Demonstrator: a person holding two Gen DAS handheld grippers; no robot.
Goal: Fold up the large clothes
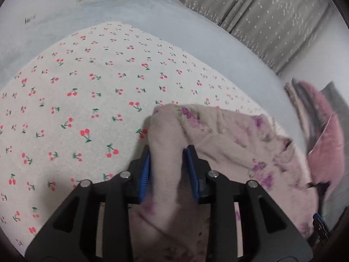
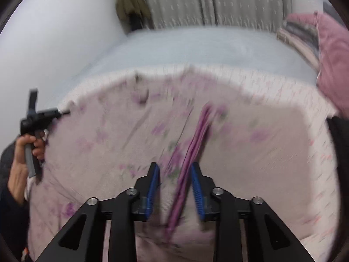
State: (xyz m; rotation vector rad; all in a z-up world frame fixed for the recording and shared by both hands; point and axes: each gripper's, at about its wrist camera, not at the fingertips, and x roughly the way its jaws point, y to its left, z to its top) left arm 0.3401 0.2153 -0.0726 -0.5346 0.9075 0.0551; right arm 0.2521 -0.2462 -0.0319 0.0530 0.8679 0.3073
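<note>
A large pale pink garment with purple flowers (image 2: 122,139) hangs stretched between the two grippers over the bed. My left gripper (image 1: 168,152) is shut on a bunched corner of the garment (image 1: 218,135), held above the cherry-print sheet (image 1: 76,100). It also shows at the left of the right wrist view (image 2: 63,111), pinching the garment's edge. My right gripper (image 2: 174,170) is shut on the garment at a purple trim strip (image 2: 196,144). The right wrist view is blurred by motion.
A light blue blanket (image 1: 174,35) covers the far part of the bed (image 2: 196,48). A pile of clothes with a pink fluffy piece (image 2: 327,65) lies at the right. Grey curtains (image 2: 207,2) hang behind.
</note>
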